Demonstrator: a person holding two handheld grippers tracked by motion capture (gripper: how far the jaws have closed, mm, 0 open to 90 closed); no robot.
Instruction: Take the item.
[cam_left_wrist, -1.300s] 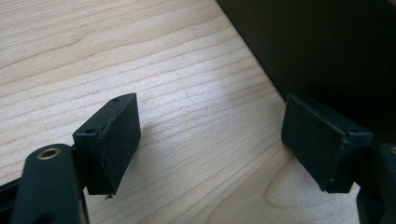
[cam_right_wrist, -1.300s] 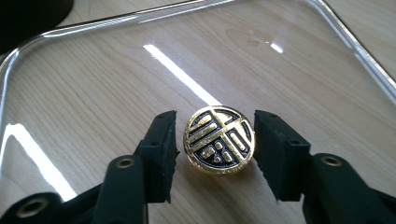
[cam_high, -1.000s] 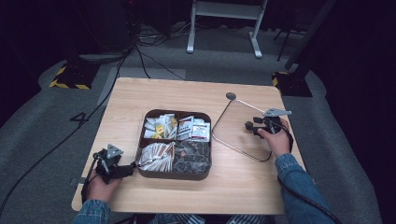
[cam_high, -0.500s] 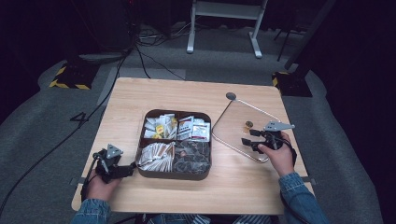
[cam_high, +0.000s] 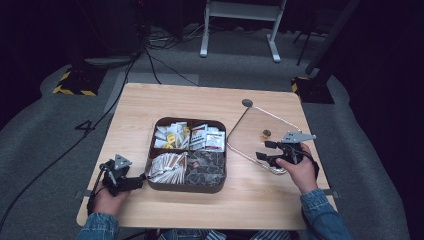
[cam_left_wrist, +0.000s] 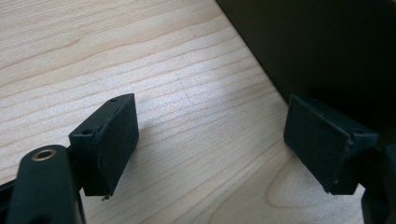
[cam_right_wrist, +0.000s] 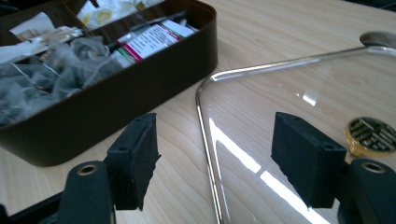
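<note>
Two grippers are at work on a wooden table (cam_high: 150, 107). The right gripper (cam_high: 267, 152) sits over the near edge of a clear glass lid (cam_high: 252, 132) that lies flat on the table just to the right of a dark brown compartment box (cam_high: 187, 186). Its jaws have just been opening and now stand wide apart; in the right gripper view the lid's rim (cam_right_wrist: 208, 135) passes between them, touched by neither pad, so the lid is released. A small round gold knob (cam_right_wrist: 371, 135) sits on the glass beside the right-hand jaw. The box holds tea bags and packets (cam_high: 190, 137) in its compartments. The left gripper (cam_high: 131, 183) rests low on the table at the box's near left corner, jaws spread and holding nothing; in the left gripper view bare wood lies between the pads, with the dark wall of the box (cam_left_wrist: 327, 46) close by the right-hand jaw.
</note>
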